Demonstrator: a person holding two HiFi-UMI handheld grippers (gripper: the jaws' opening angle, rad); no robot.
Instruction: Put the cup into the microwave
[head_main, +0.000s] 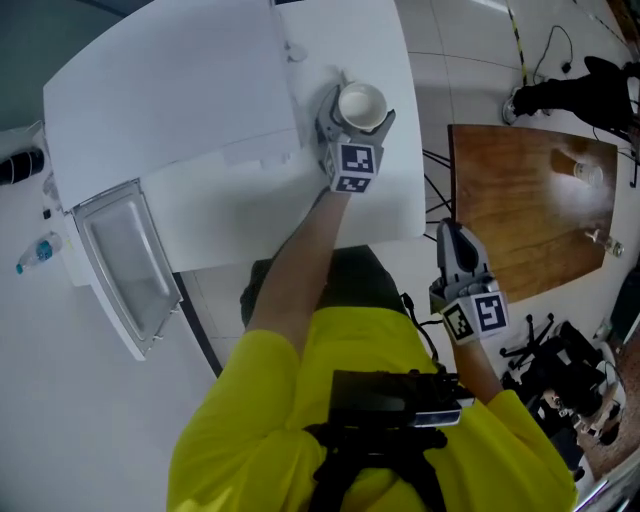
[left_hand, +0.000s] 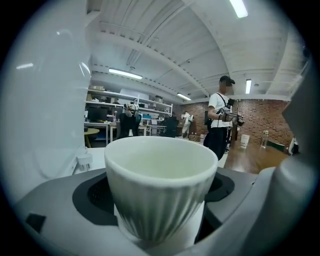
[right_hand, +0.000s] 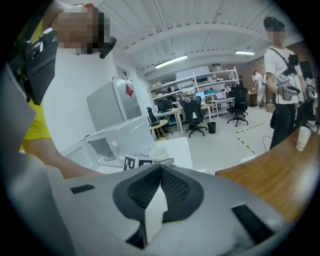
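A white ribbed cup (head_main: 361, 103) stands on the white table (head_main: 390, 190), to the right of the white microwave (head_main: 170, 100), whose door (head_main: 125, 255) hangs open toward me. My left gripper (head_main: 358, 112) reaches over the table with a jaw on either side of the cup. In the left gripper view the cup (left_hand: 160, 185) fills the space between the jaws, with a dark gap showing at its left side. My right gripper (head_main: 455, 238) hangs off the table's right edge, shut and empty; its pads (right_hand: 172, 187) meet at the tip.
A wooden table (head_main: 530, 210) with a clear bottle stands to the right. A water bottle (head_main: 38, 252) lies left of the microwave. Cables and black gear (head_main: 560, 370) cover the floor at right. A person (left_hand: 220, 122) stands in the background.
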